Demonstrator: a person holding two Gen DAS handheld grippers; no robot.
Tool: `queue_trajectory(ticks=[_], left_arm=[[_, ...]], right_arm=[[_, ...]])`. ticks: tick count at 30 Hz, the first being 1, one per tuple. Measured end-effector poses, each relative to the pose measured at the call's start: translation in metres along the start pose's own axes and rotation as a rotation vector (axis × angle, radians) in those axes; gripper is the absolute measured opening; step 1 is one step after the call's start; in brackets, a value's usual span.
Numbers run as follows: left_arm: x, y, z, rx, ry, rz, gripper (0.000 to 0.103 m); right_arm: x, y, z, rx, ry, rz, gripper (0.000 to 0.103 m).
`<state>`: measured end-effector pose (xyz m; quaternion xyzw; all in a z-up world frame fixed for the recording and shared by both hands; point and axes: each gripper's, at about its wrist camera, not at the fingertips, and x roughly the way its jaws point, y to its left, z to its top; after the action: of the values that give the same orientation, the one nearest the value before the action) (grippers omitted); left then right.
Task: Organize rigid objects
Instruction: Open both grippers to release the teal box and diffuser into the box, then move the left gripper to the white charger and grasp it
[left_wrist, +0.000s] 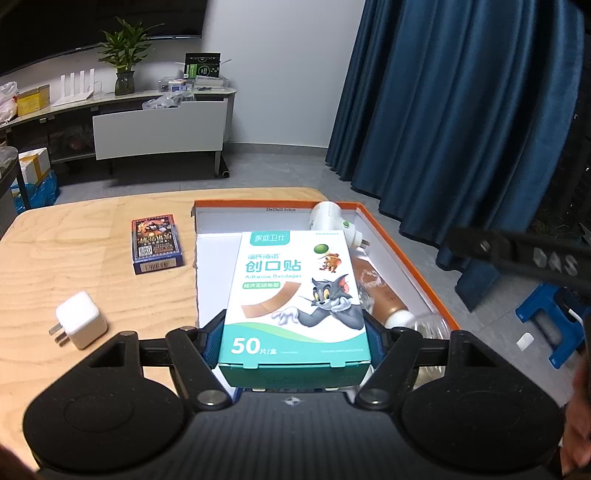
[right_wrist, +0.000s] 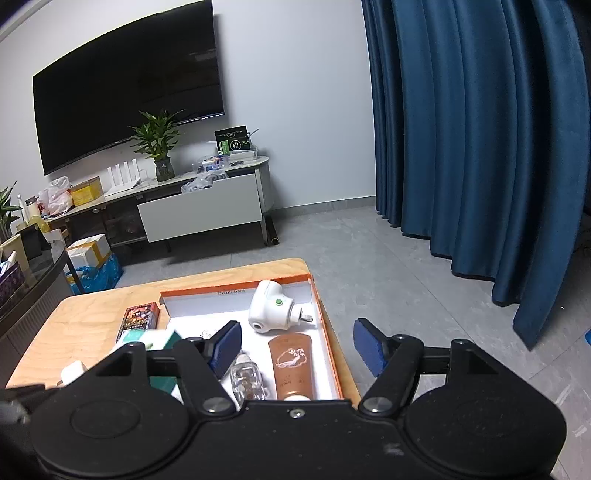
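A white-and-teal cardboard box of adhesive bandages (left_wrist: 295, 295) is clamped between the blue pads of the left gripper (left_wrist: 294, 341) above the near part of an orange-rimmed white cardboard tray (left_wrist: 406, 254) on the light wooden table (left_wrist: 74, 266). The right gripper (right_wrist: 295, 343) is held with its fingers apart, nothing between them. A white plug-in device (right_wrist: 271, 308), a brown tube (right_wrist: 291, 365) and a small clear bottle (right_wrist: 249, 380) are seen lying in the tray. A dark card box (left_wrist: 157, 240) and a white charger cube (left_wrist: 79, 319) lie on the table to the left.

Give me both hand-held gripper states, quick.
Left hand-held gripper: closed on the bandage box, held over the orange tray.
Right hand-held gripper: open, holding nothing.
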<state>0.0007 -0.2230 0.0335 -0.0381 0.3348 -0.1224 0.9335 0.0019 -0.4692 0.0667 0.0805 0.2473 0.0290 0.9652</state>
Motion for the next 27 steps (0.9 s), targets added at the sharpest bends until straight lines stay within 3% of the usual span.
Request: queue_trajectory(ticks=[19, 22, 27], left_arm=[[0.050, -0.026, 0.051, 0.067, 0.018, 0.029, 0.072], [0.052, -0.030, 0.052, 0.082, 0.024, 0.010, 0.085], [0.047, -0.023, 0.043, 0.077, 0.031, 0.000, 0.087]], right_arm=[[-0.008, -0.011, -0.002, 0.029, -0.026, -0.008, 0.084], [-0.010, -0.010, -0.002, 0.033, -0.031, -0.014, 0.085], [-0.011, -0.005, -0.001, 0.025, -0.031, -0.015, 0.086]])
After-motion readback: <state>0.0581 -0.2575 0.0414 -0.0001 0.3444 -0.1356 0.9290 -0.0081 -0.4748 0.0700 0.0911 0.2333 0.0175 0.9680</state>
